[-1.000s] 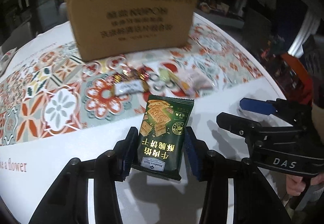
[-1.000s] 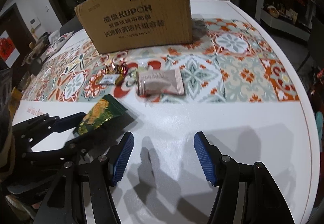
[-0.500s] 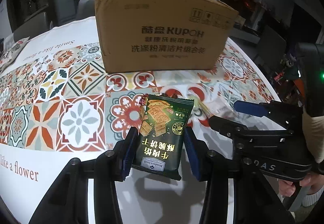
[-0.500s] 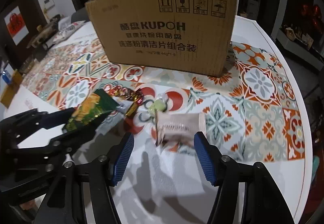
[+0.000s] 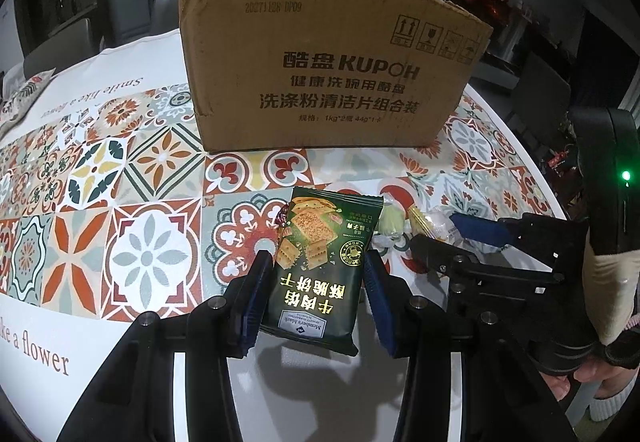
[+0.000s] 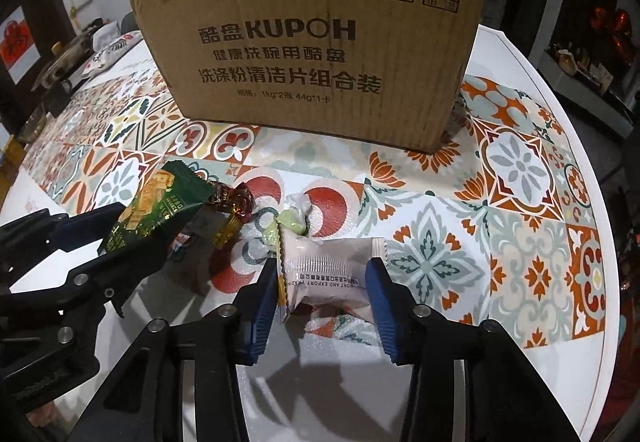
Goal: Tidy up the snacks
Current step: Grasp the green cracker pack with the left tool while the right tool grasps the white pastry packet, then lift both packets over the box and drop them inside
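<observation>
My left gripper (image 5: 316,278) is shut on a dark green cracker packet (image 5: 320,266) and holds it above the table, in front of the brown cardboard box (image 5: 320,74). The packet also shows in the right wrist view (image 6: 156,210). My right gripper (image 6: 322,278) has its blue pads on both sides of a pale pink-white snack packet (image 6: 332,262) lying on the table; the pads touch its ends. A green-wrapped candy (image 6: 294,220) and a dark red candy (image 6: 234,200) lie just beyond it.
The cardboard box (image 6: 320,42) stands upright at the back on a patterned tablecloth (image 6: 516,170). The round table's edge (image 6: 600,282) curves close on the right. Clutter (image 6: 60,62) sits at the far left.
Both grippers have moved forward toward the box. The left has lifted the green packet. The right gripper has narrowed around the pale packet, which lay well ahead of it before.
</observation>
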